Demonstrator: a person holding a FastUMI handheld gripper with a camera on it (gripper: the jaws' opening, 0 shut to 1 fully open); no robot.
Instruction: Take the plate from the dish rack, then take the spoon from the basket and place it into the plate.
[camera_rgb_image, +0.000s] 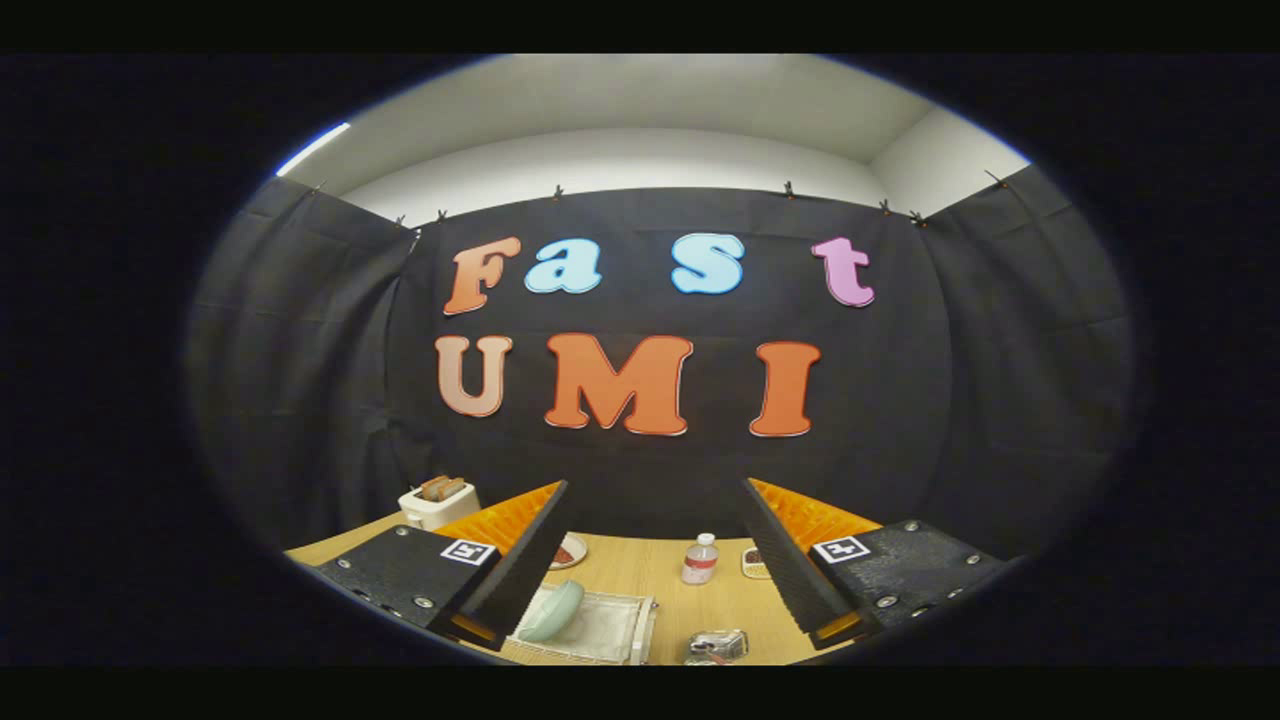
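The jaws (645, 560) are spread wide and hold nothing. Below them the plate (552, 610) leans in the dish rack (610, 630), partly hidden behind the left finger. The basket (716, 646) beside the rack is cut off, its contents unclear. A bottle (700, 559) stands beyond the rack on the bare tabletop (640, 565).

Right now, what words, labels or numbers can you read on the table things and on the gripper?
Bottle label: too small to read.
Square markers on the open gripper, fingers apart above the table, holding nothing: patterns, no words.
Toaster and plate: no text visible.

Pale green plate (553, 610), white rack (600, 630)
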